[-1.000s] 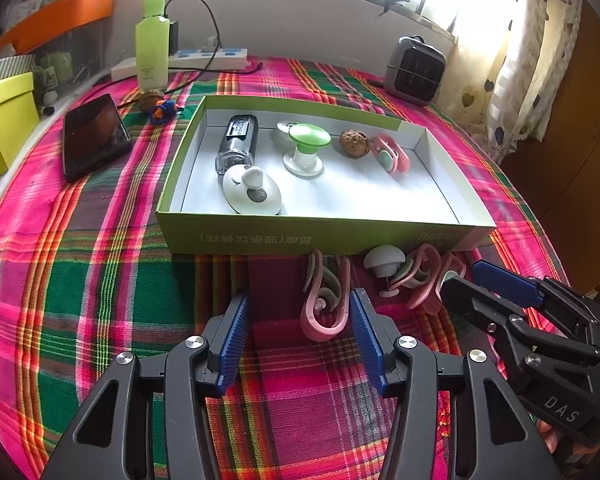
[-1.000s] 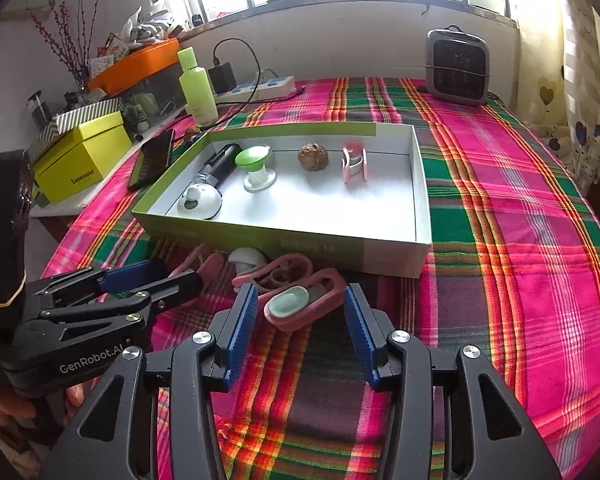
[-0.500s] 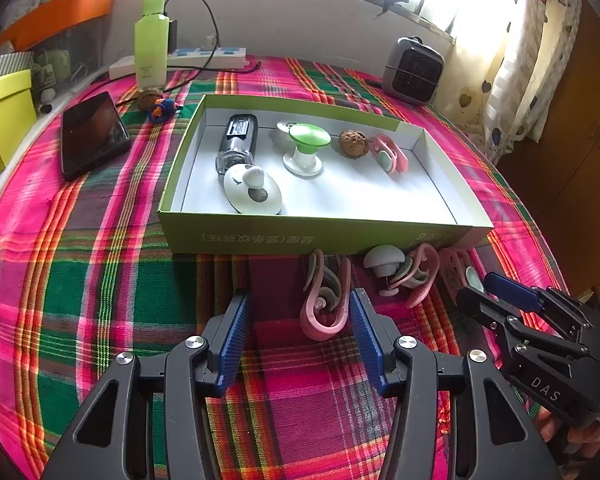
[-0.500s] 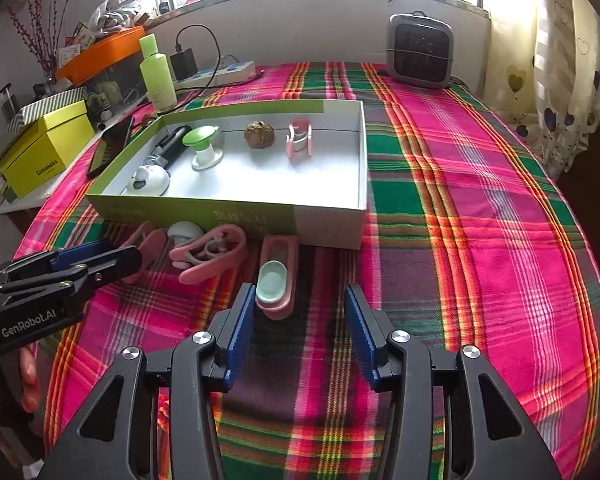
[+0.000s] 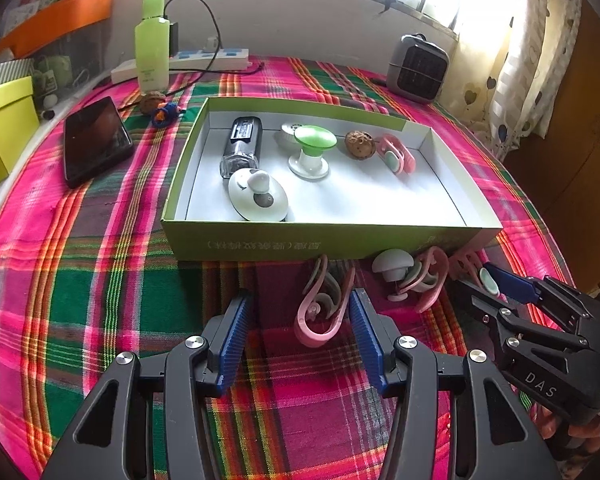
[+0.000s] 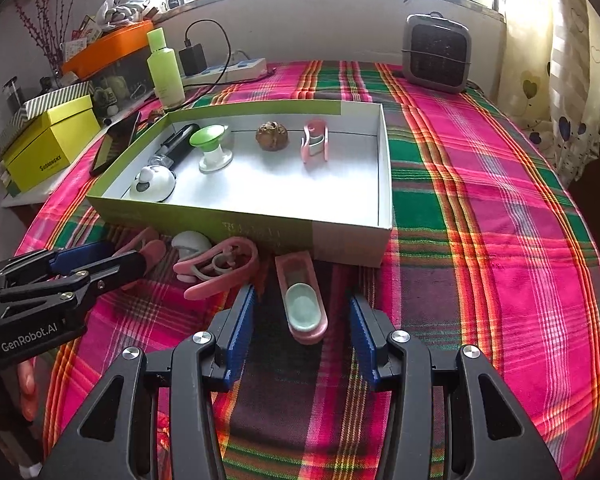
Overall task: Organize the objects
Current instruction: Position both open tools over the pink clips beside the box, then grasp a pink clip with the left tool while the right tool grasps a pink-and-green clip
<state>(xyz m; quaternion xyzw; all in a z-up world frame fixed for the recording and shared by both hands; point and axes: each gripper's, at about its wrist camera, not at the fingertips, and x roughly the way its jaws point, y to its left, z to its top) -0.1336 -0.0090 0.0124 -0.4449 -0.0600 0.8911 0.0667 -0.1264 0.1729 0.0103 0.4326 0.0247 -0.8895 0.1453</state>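
Observation:
A green-and-white box (image 5: 332, 240) (image 6: 346, 230) on the plaid cloth holds a black device (image 5: 242, 146), a white round gadget (image 5: 258, 196), a green-topped gadget (image 5: 312, 152), a walnut (image 5: 358, 144) and a pink clip (image 5: 396, 156). In front of the box lie several pink clips. My left gripper (image 5: 298, 328) is open, with a pink clip (image 5: 324, 308) between its fingers, close to the right one. My right gripper (image 6: 302, 328) is open around a pink clip with a green pad (image 6: 302, 298). A white knob (image 6: 190, 242) and another pink clip (image 6: 220, 266) lie between them.
A phone (image 5: 96, 140), a green bottle (image 5: 152, 40), a power strip (image 5: 204, 60) and a yellow box (image 6: 52, 140) stand at the left and back. A small grey heater (image 6: 436, 52) stands at the back right. The table edge drops off on the right.
My right gripper has drawn back and swung right; the green-padded clip now lies lengthwise between its open fingers. The left gripper has barely moved.

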